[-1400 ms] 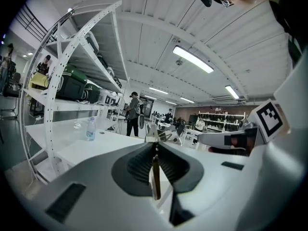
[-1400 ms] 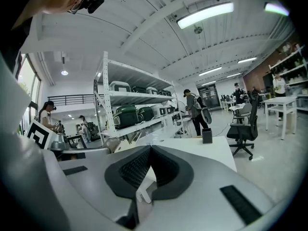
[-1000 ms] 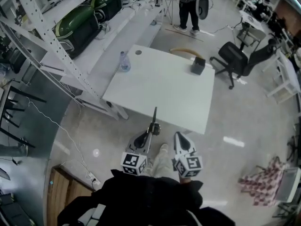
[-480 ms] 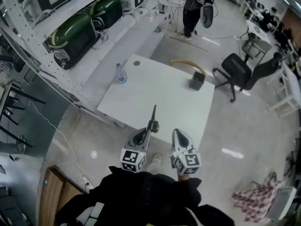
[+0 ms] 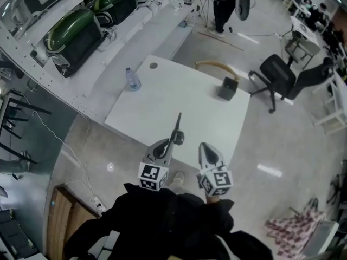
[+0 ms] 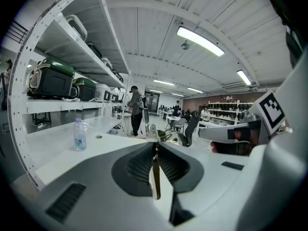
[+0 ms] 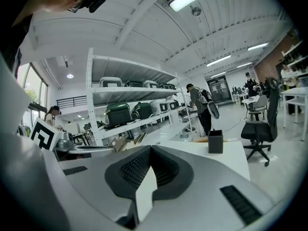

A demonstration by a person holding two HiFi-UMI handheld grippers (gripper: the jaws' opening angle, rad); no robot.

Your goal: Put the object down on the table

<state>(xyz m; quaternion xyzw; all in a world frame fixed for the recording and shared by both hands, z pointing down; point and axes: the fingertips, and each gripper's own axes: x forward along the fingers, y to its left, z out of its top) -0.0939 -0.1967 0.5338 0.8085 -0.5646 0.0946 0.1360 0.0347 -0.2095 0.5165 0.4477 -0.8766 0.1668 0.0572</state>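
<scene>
A slim metal tool (image 5: 178, 124) sticks out ahead of my left gripper (image 5: 174, 140), which is shut on it. In the left gripper view the tool (image 6: 155, 172) stands on edge between the pads, and its clip-like tip reaches past the left gripper (image 6: 155, 146). My right gripper (image 5: 201, 146) is beside it, shut with nothing between its fingers. The right gripper (image 7: 150, 149) shows closed jaws in its own view. Both grippers hover at the near edge of the white table (image 5: 162, 107), and the tool's tip is over the tabletop.
On the table stand a water bottle (image 5: 130, 79) at the far left and a black box (image 5: 227, 88) at the far right. Black office chairs (image 5: 282, 72) stand to the right. Shelves with green cases (image 5: 73, 34) run along the left. A person (image 5: 225, 4) stands beyond the table.
I have walked forward with both grippers side by side. They were short of the table and now reach over its near edge. The left grip on the tool is unchanged.
</scene>
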